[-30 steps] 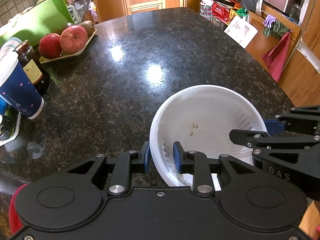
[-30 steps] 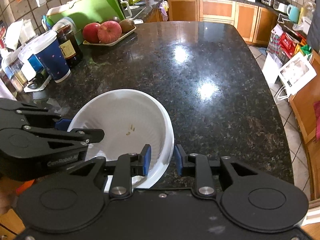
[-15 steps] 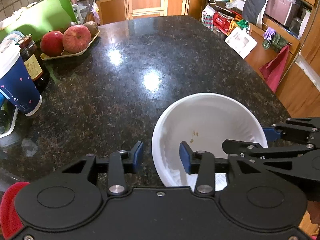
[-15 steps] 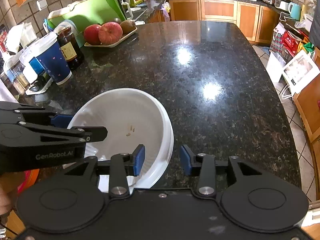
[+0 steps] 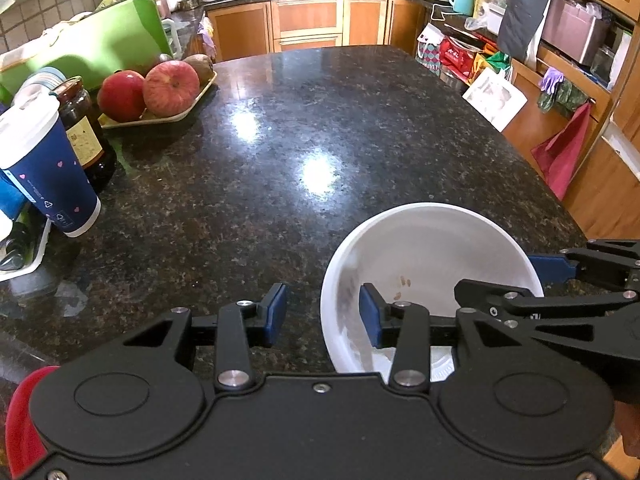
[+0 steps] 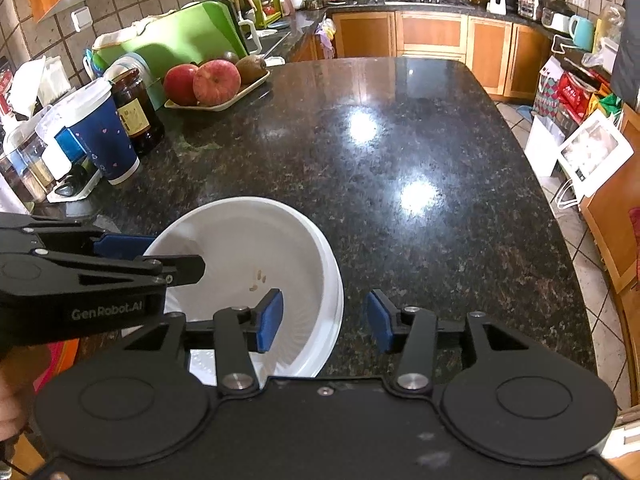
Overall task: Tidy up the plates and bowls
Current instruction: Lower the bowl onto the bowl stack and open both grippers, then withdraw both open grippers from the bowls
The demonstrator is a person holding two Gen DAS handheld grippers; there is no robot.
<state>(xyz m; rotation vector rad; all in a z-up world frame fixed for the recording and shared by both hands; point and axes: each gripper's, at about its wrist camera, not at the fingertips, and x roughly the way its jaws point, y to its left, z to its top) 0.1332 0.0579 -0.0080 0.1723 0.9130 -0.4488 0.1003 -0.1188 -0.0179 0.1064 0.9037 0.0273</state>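
Here is the white bowl [image 5: 432, 264], sitting near the front edge of the dark granite countertop [image 5: 304, 128], a few small brownish specks on its inner floor, and from the right wrist view it looks to be nested on a white plate [image 6: 332, 320] whose ribbed rim peeks out along the right side. The left gripper [image 5: 323, 316] is spread wide, straddling the bowl's left rim: one blue pad hangs outside over the stone, the other inside the bowl, and neither appears to press on the wall. The right gripper [image 6: 325, 322] is just as wide, astride the right rim, its left pad inside the bowl and its right pad out over the bare counter, clear of the rim. So both tools flank the bowl from opposite sides and nothing is clamped. Off to the far left of the counter stand a navy paper cup [image 5: 48, 168] with a white lid and, just behind it, a dark glass jar [image 5: 86, 128]. Further back, a shallow tray [image 5: 176, 110] carries red apples [image 5: 170, 88], with a green cutting board [image 6: 180, 40] propped up behind.
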